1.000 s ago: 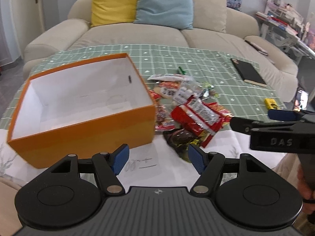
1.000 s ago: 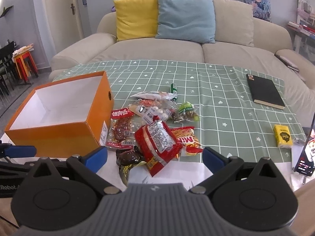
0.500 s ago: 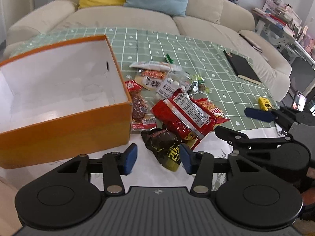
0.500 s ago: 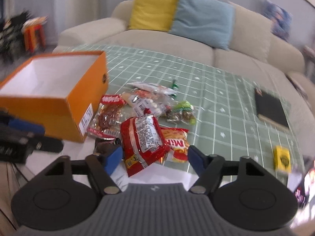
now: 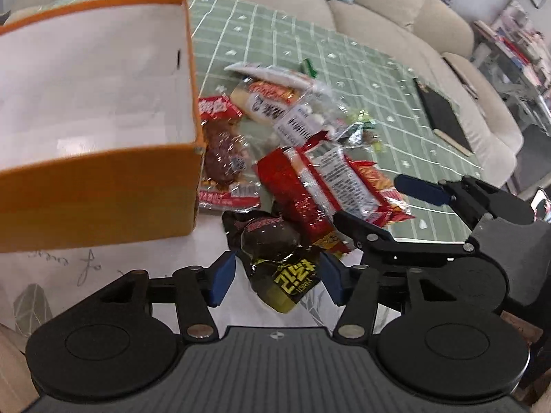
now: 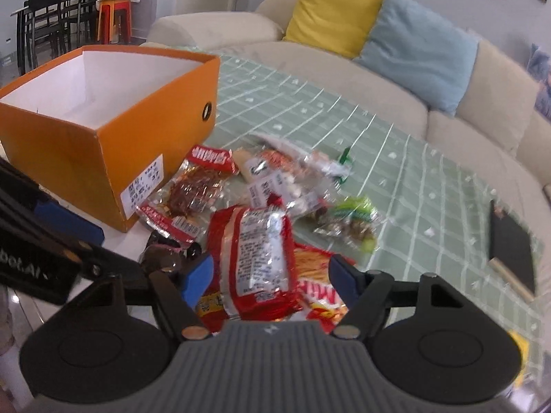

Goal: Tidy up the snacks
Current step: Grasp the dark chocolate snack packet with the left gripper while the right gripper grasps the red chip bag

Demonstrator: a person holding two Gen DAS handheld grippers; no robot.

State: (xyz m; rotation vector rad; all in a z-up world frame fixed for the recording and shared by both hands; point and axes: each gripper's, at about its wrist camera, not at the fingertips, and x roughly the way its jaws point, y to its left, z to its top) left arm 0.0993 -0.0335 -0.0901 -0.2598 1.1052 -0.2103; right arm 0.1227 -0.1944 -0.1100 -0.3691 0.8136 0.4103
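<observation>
A pile of snack packets lies on the table right of an open orange box (image 5: 103, 186) with a white, bare inside; the box also shows in the right wrist view (image 6: 113, 127). My left gripper (image 5: 277, 277) is open, its blue fingers on either side of a dark brown packet with yellow lettering (image 5: 275, 258). My right gripper (image 6: 270, 282) is open around a red packet with a silver label (image 6: 256, 258), which also shows in the left wrist view (image 5: 320, 179). An orange-and-red packet (image 6: 320, 275) lies under it.
More packets lie behind: a red meat snack (image 6: 196, 189), clear bags (image 6: 275, 172), a green nut bag (image 6: 351, 220). A black notebook (image 6: 513, 251) lies at the right on the green checked cloth (image 6: 413, 172). A beige sofa (image 6: 344, 79) stands behind the table.
Both grippers have moved forward and down toward the pile. The left now straddles the dark packet and the right straddles the red packet. Both jaws stay open.
</observation>
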